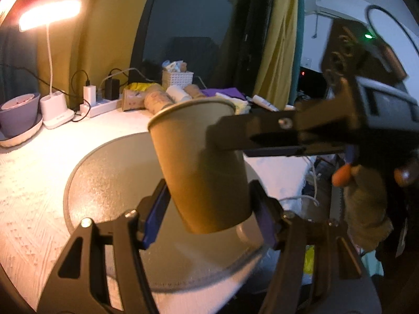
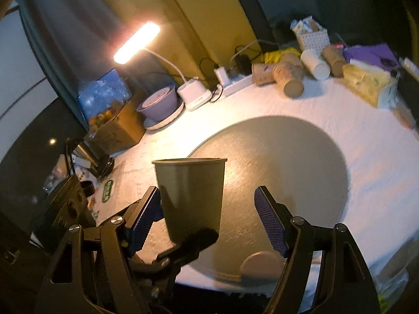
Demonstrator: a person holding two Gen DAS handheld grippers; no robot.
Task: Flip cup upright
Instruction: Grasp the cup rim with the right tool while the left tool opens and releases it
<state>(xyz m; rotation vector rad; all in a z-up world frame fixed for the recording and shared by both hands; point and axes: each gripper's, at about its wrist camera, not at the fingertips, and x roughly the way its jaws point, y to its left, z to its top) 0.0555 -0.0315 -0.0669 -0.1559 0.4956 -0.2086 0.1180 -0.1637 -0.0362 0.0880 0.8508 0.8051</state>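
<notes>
Presently listed: one paper cup (image 1: 201, 167), tan, mouth up, tilted slightly, raised above the round grey mat (image 1: 110, 183), bottom clear of it

Left gripper (image 1: 209, 217): blue-padded fingers (image 1: 154, 219) clamped on the cup's lower wall from both sides; in the right wrist view its dark tip sits against the cup (image 2: 192, 196) near the base

Right gripper (image 2: 209, 221): fingers (image 2: 269, 225) spread apart, one on either side of the cup, the left pad close to the cup wall, the right pad well apart from it; grasping nothing. From the left wrist view the right gripper (image 1: 230, 138) reaches in from the right at the cup's upper half, contact not clear

Round grey mat (image 2: 288, 162): lies flat on the white textured cloth of the worktop (image 2: 366, 170); a small pale disc (image 2: 259, 264) rests near its front edge

Desk lamp (image 1: 49, 15): lit, white base at the worktop's rear

Purple bowl (image 2: 159, 102): on a white plate, just beside the lamp base

Power strip (image 1: 97, 104) with plugged chargers: behind the mat

Several paper cups (image 2: 288, 77) lying on their sides, a white basket (image 2: 313, 39) and a tissue pack (image 2: 369, 83): at the far edge of the worktop
</notes>
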